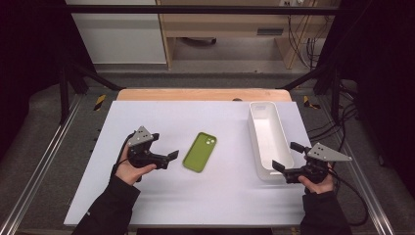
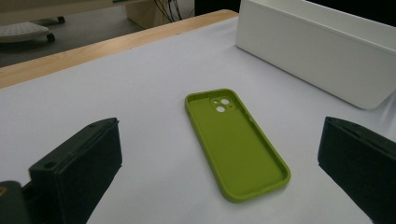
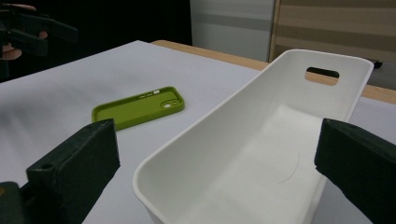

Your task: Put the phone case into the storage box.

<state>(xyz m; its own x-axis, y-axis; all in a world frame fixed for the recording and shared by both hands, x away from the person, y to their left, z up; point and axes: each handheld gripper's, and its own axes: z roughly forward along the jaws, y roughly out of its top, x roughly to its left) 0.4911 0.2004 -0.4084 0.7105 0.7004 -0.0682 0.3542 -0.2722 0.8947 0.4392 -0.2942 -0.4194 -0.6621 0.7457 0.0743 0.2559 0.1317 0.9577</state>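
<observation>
The green phone case [image 1: 199, 152] lay at the frame's centre, hollow side up, ready for grasping. The left gripper [image 1: 172, 155] faced it, jaws released; the right gripper [image 1: 285, 159] gaped empty by the white bin [image 1: 258, 110].

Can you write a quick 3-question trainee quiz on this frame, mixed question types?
1. True or false: the green phone case lies inside the white bin.
2. Multiple choice: the left tongs are A) shut on the case, B) open beside the case, pointing toward it, C) inside the bin.
3. Fill in: the right tongs are held open at the bin's ____ end, the one closest to the person.

Key
1. False: the case lies flat on the white table surface, hollow side up, apart from the bin.
2. B: in the left gripper view the case lies between the spread jaws, untouched.
3. Near: the bin is empty, with a handle slot in its far wall.
</observation>
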